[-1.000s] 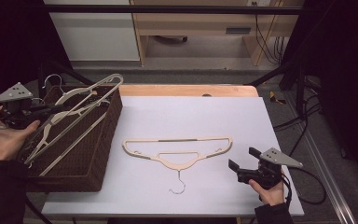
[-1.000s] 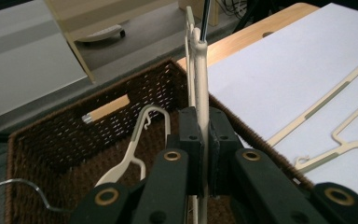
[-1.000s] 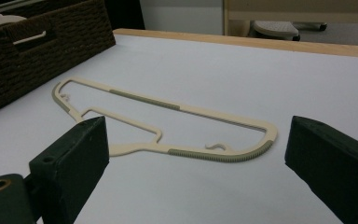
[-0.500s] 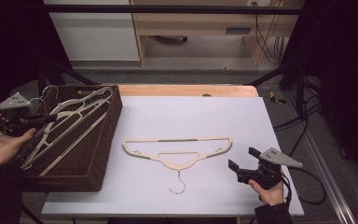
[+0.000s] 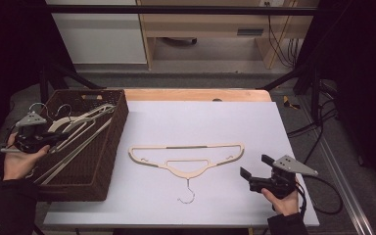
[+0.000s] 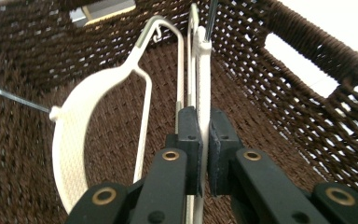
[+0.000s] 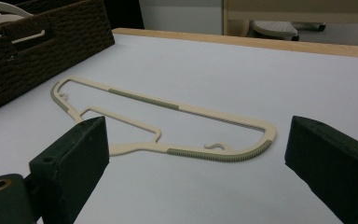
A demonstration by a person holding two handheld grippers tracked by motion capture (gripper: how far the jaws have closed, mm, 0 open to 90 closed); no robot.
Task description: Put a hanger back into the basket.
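While my left gripper (image 5: pixel 54 138) sits over the near-left part of the woven basket (image 5: pixel 112 147), its two black jaws are pressed onto the thin cream bar of a hanger (image 6: pixel 200 70) from either side, as the left gripper view shows plainly. That clamped hanger runs straight away from the jaws toward the far wall of the basket, with its wire hook rising past the rim. Just beside it lies a second cream hanger (image 6: pixel 74 140), its broad curved shoulder resting against the brown weave (I cannot tell whether the two hangers touch each other further along). From the high view, the hangers lie slantwise inside the basket, their metal hooks near its far-left corner.

My right gripper (image 5: pixel 253 172) rests low at the near-right part of the white table (image 5: pixel 200 117), with its jaws spread wide and nothing between them. Ahead of it, a third hanger (image 5: pixel 186 154) lies flat on the table's middle, its long bar on the far side and its metal hook pointing toward me. In the right gripper view that flat hanger (image 7: pixel 168 126) sits framed between the open jaws, well clear of both. It lies apart from the basket too, just to the right of its wall.
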